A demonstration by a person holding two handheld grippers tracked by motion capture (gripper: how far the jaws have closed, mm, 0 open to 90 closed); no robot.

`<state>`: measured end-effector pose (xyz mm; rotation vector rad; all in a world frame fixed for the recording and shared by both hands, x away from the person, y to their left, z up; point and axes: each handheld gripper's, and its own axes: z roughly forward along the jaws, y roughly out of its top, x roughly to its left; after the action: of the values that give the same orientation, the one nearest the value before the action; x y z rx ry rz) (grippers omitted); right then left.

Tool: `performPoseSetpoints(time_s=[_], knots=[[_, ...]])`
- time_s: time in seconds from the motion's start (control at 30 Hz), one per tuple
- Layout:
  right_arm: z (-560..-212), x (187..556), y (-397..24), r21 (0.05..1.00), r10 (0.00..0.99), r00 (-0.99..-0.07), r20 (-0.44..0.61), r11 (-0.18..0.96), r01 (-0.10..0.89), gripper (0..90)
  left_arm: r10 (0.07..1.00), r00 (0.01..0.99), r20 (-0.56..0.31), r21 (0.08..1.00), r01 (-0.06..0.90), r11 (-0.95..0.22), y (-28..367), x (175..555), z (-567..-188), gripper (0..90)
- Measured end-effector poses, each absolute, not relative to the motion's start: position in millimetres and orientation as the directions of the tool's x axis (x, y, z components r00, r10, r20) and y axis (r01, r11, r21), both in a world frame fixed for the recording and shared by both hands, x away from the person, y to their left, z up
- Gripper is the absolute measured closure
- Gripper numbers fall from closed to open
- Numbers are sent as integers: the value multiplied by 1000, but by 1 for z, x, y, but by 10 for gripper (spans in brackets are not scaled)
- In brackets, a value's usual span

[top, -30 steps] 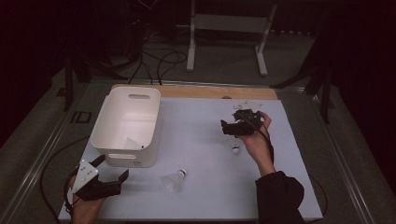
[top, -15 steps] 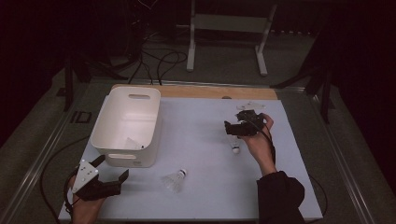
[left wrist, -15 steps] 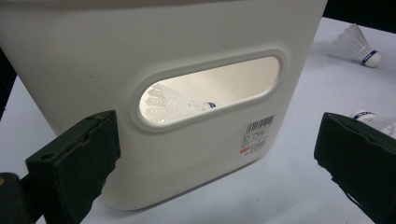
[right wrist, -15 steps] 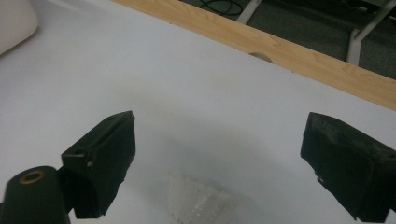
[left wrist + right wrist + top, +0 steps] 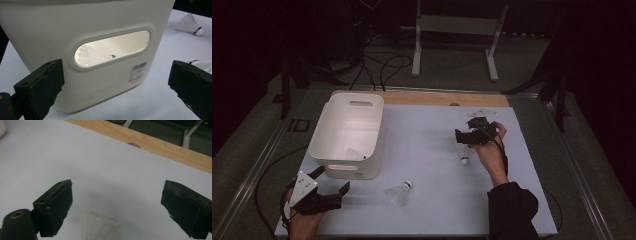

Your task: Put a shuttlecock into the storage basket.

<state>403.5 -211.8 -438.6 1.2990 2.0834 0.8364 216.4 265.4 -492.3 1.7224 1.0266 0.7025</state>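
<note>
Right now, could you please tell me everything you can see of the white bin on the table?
The white bin is a smooth, plastic-looking tub with rounded corners, standing upright and open-topped on the table's left side. Each short wall has an oval handle slot; the near wall carries a small barcode sticker. One shuttlecock lies inside, visible through the near slot. The left gripper sits open just in front of it, not touching.
</note>
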Motion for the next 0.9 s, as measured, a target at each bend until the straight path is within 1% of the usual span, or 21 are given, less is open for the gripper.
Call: performPoseSetpoints(time_s=[0.53, 0.67, 0.9], knots=[[-452, 412, -219, 723, 931, -349, -110, 316, 615, 102, 879, 477, -1, 933, 316, -170, 265, 216, -492, 11], [-456, 415, -219, 712, 932, -340, -129, 325, 622, 102, 879, 477, -2, 933, 316, -170, 265, 216, -492, 11], [-461, 419, -219, 697, 931, -340, -130, 330, 637, 102, 879, 477, -2, 934, 316, -169, 265, 216, -492, 11]])
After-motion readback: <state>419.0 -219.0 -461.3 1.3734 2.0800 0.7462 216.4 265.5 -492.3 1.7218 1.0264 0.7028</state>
